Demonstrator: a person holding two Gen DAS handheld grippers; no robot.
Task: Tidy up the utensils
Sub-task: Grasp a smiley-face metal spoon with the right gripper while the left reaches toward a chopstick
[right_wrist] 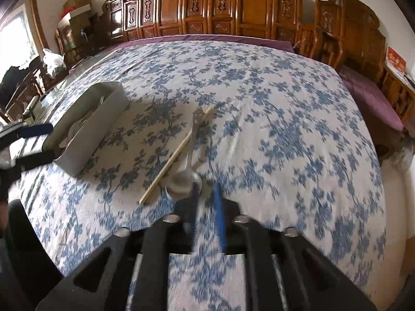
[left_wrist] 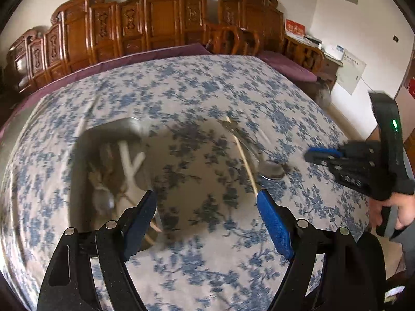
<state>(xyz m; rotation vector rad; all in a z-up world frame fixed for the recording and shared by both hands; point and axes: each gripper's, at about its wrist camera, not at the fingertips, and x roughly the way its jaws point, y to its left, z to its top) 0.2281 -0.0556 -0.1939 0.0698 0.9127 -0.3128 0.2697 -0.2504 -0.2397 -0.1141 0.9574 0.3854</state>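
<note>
A metal spoon (right_wrist: 186,165) and a wooden chopstick (right_wrist: 176,155) lie crossed on the blue-flowered cloth; both also show in the left wrist view, the spoon (left_wrist: 269,169) and the chopstick (left_wrist: 245,155). A white utensil box (right_wrist: 88,134) holds several utensils at the left; in the left wrist view it (left_wrist: 111,165) is blurred. My left gripper (left_wrist: 207,202) is open and empty, between the box and the chopstick. My right gripper (right_wrist: 207,197) has its jaws nearly together just short of the spoon's bowl; it also shows in the left wrist view (left_wrist: 321,155).
The cloth covers a large table (right_wrist: 285,103). Carved wooden chairs (right_wrist: 233,13) line the far edge, with purple cushions (right_wrist: 368,96) at the right. Boxes and bags (right_wrist: 54,62) stand at the far left.
</note>
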